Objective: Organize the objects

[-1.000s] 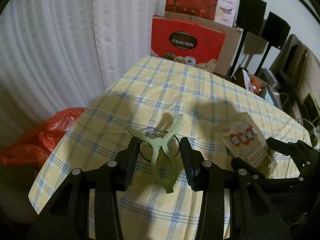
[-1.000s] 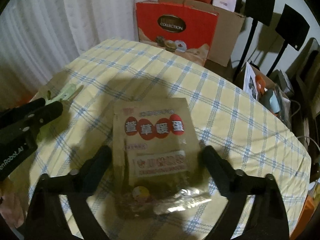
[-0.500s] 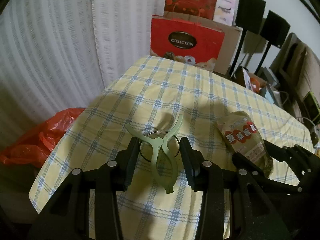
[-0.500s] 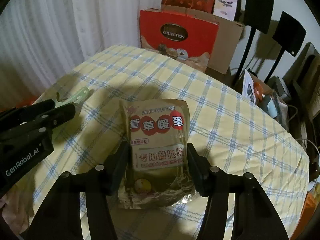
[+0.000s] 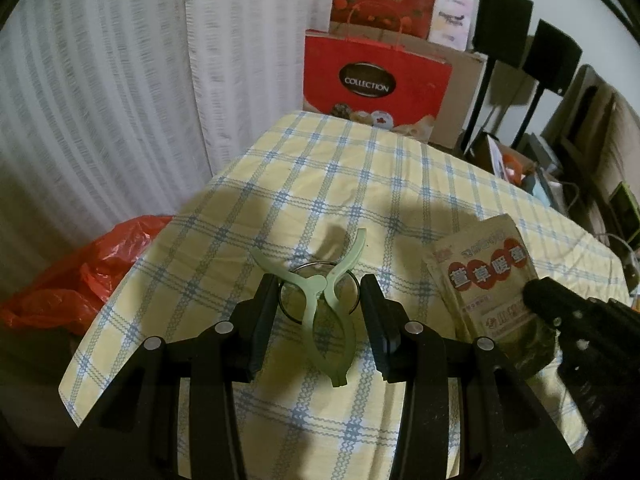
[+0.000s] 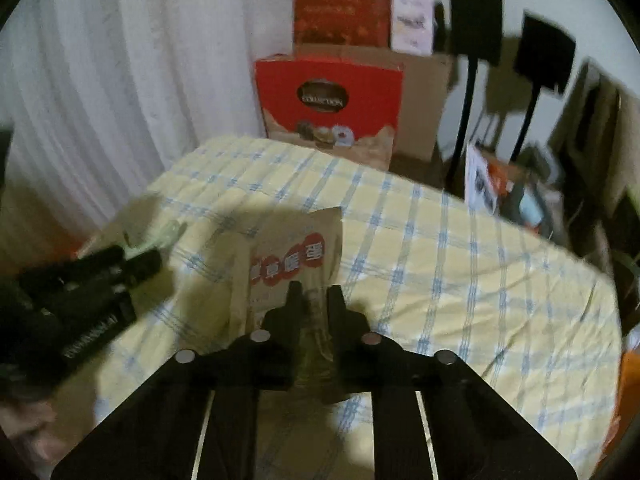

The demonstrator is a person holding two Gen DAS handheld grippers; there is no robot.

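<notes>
Pouch (image 5: pixel 486 280) on checked tablecloth (image 5: pixel 360 184); white curtain (image 5: pixel 120 80) behind.

Cluttered home room: checked tablecloth (image 5: pixel 360 184), white curtains (image 5: pixel 120 80), gift bags (image 5: pixel 372 80).

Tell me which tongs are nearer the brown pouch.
Right. The right tongs have just closed and pinch the pouch at its lower part. The left tongs sit off to the pouch's left, around the green clip.
</notes>
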